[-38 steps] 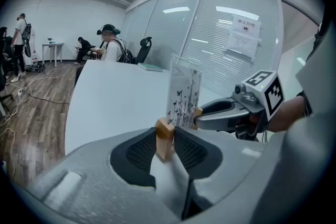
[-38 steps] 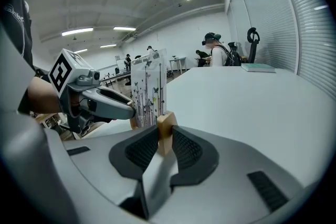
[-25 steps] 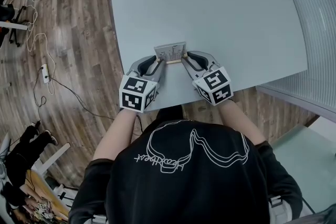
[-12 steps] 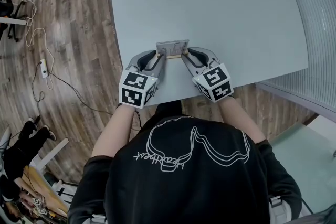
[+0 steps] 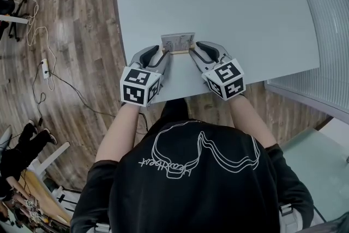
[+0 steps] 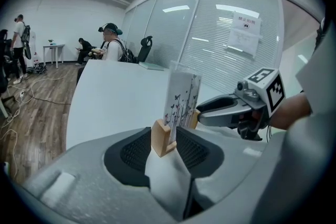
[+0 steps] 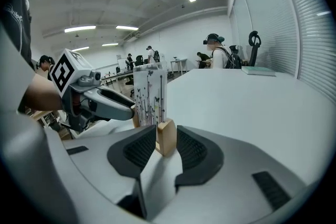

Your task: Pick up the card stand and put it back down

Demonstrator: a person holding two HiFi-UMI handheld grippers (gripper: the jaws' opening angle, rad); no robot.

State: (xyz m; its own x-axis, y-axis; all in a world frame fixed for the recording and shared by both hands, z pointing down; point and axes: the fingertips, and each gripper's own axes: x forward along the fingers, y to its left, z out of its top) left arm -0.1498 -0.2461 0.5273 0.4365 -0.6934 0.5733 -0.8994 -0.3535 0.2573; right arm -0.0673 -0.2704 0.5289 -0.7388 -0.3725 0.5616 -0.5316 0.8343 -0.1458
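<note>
Left gripper (image 5: pixel 162 55): jaws apart, just been opening, the left end of the card stand (image 5: pixel 178 42) wooden base sits between the pads, no squeeze seen. Card stand upright on the table (image 5: pixel 229 3), close to the table's near edge, printed card standing in the base. Right gripper (image 5: pixel 192 53): jaws apart, also just been opening, the right end of the base sits between the pads with slim gaps either side. Wide tabletop beyond the stand and to both sides. Left table edge drops to a wood floor (image 5: pixel 71 35) with cables; right edge runs near a glass wall with blinds (image 5: pixel 330 13).
</note>
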